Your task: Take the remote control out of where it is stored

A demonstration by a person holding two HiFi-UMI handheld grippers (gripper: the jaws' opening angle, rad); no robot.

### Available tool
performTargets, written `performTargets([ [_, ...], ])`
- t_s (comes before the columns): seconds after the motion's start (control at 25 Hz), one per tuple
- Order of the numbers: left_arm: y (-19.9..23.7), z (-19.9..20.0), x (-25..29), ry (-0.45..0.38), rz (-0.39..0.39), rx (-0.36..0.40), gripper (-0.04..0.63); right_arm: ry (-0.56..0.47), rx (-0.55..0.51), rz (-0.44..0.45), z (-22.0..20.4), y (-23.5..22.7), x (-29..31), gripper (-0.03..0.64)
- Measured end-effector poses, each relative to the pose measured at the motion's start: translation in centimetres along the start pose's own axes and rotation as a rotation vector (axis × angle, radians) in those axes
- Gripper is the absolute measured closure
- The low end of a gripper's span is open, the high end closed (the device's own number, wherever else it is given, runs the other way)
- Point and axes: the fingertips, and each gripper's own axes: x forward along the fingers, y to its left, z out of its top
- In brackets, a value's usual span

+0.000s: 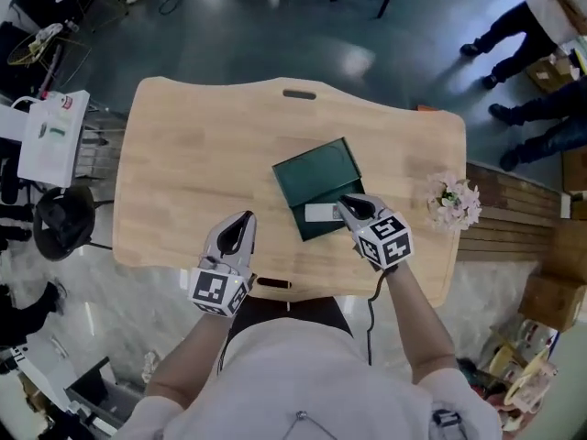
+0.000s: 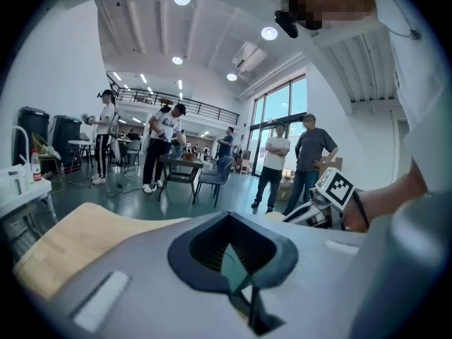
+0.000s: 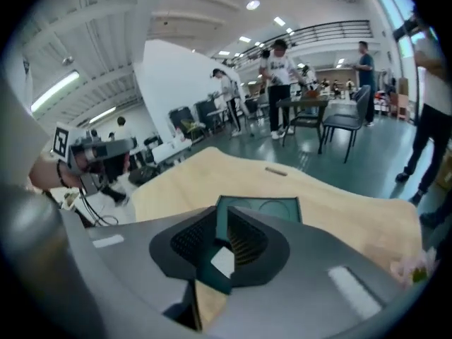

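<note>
Head view: wooden table [image 1: 183, 154] with a dark green storage case [image 1: 316, 177] lying open near the middle. The far half is bare. The pale remote control [image 1: 321, 213] lies flat in the near half, not yet lifted. With the case open the remote is exposed from above, so no lid stands in the way. The right gripper [image 1: 351, 205] angles down with its tips just beside the remote's right end, apparently lined up for the pick. The left gripper [image 1: 240, 225] sits over the table's near edge, left of the case and apart from it, probably parked clear or ready to steady the case. A spray of pale artificial flowers [image 1: 453, 200] lies off to the right, well apart.

Left gripper view: jaws all but together, nothing between them. Only a sliver of green shows past the tips. It points nearly level, across the table toward standing people [image 2: 275, 164].

Right gripper view: jaws a narrow crack apart, gripping nothing. Through the crack show the case's green and a white patch of the remote, so the tool looks aimed along the target. 2 round recesses mark the case's far half. My read is that the crack looks too narrow to take the remote and must widen first
</note>
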Motion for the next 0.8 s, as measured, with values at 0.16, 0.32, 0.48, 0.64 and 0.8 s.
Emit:
performTargets([
  [0.16,1.8,-4.4,0.3,0.074,0.040,-0.042,0.595,0.292,-0.263,0.036,-6.1,-0.6,7.7,0.441],
  [0.32,3.1,-7.5,-0.5,0.117,0.080,-0.088,0.595,0.564,-0.520,0.056,-12.9,-1.4,12.5,0.356],
  [0.48,4.8,-9.3,-1.5,0.145,0.133,-0.133,0.595,0.767,-0.680,0.089,-17.3,-2.2,14.5,0.287],
  [0.64,5.7,-10.3,-2.4,0.153,0.165,-0.153,0.595,0.887,-0.804,0.097,-19.9,-3.1,15.3,0.250],
  [0.8,6.2,-11.1,-3.1,0.162,0.177,-0.167,0.595,0.905,-0.867,0.082,-20.0,-3.2,15.6,0.259],
])
